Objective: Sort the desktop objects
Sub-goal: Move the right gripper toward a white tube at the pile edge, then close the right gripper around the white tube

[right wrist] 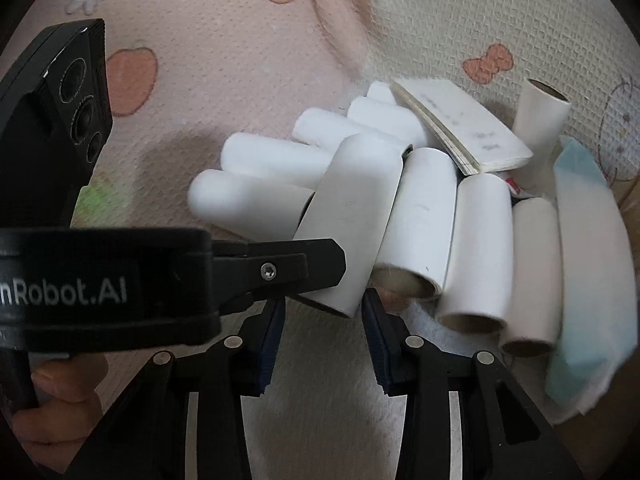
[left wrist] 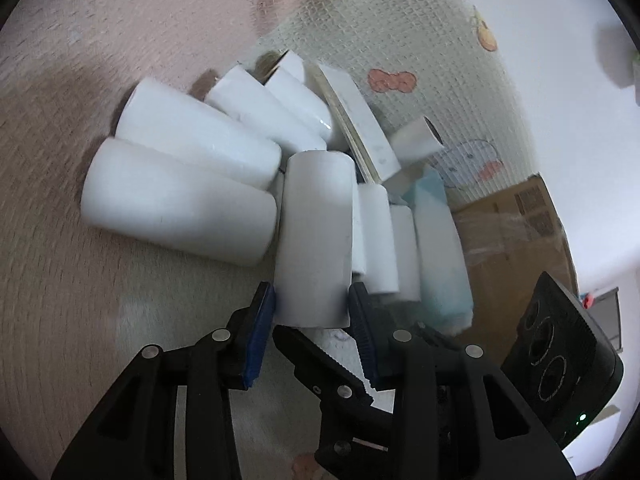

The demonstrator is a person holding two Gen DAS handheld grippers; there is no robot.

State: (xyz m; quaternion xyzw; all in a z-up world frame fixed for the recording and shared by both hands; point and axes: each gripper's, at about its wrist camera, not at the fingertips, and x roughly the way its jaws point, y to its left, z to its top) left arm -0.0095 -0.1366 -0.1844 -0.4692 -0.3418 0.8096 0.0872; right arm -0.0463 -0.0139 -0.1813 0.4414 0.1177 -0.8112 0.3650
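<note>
both tongs work the same white tube (left wrist: 314,236), which lies at the near edge of a pile of white rolls (left wrist: 180,176) on a pink/cream patterned mat (left wrist: 120,20). left tongs (left wrist: 310,300) straddle its near end, pads abt touching it but can't tell if pinching. right tongs (right wrist: 323,304) same, grip unclear. small notebook (right wrist: 460,128) on the far side of the pile, blue-white cloth (right wrist: 588,280) at right.
</note>
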